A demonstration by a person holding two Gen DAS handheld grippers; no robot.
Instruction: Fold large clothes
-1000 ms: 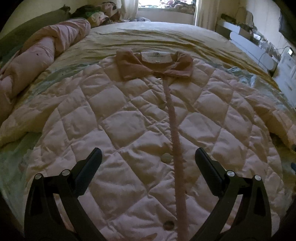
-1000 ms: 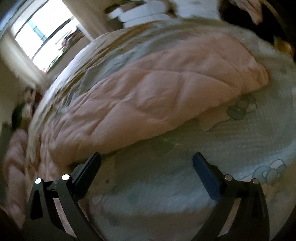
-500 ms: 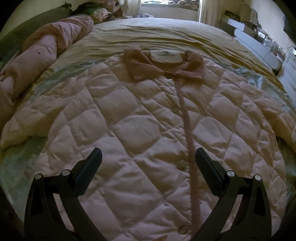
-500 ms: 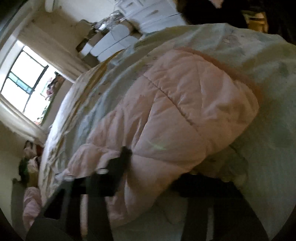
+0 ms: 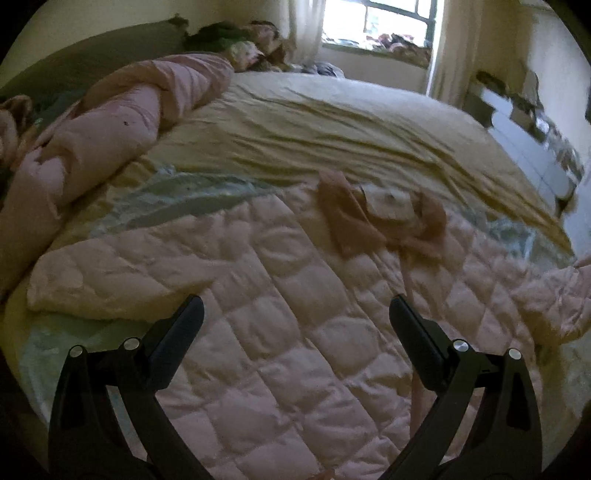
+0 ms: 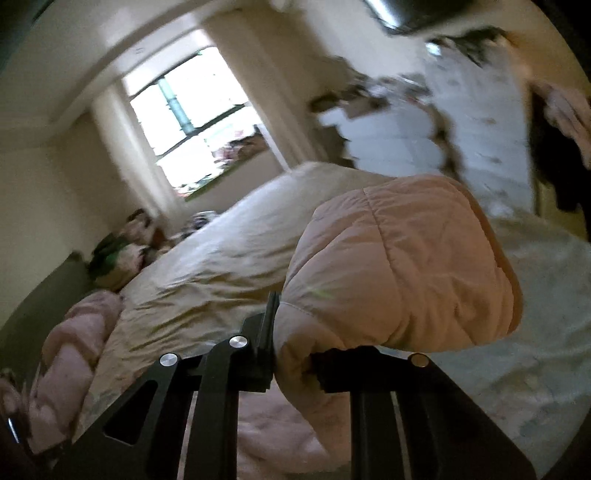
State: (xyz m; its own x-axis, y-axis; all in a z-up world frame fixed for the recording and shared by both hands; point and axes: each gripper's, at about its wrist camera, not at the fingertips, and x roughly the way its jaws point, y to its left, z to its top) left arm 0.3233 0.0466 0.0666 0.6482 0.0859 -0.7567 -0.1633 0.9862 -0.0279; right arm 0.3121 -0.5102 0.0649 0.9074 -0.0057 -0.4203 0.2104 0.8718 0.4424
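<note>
A pale pink quilted jacket (image 5: 258,266) lies front up on the bed, its darker collar (image 5: 384,218) toward the window. My left gripper (image 5: 295,306) hovers open above the jacket's lower front, nothing between its fingers. In the right wrist view my right gripper (image 6: 295,354) has its jaws closing on the jacket's sleeve (image 6: 399,266), and the pads press into the padded fabric. The sleeve is lifted off the bed and bulges above the fingers. That raised sleeve (image 5: 561,299) also shows at the right edge of the left wrist view.
A rolled pink quilt (image 5: 110,122) lies along the bed's left side. Yellow sheet (image 5: 351,122) covers the far half of the bed. White drawers (image 5: 524,140) stand to the right, a window (image 5: 376,18) behind, and soft items are piled by the headboard (image 5: 240,48).
My right gripper went from open over the bed to closed on the sleeve and rose with it. My left gripper lifted and drew back, so more of the bed shows.
</note>
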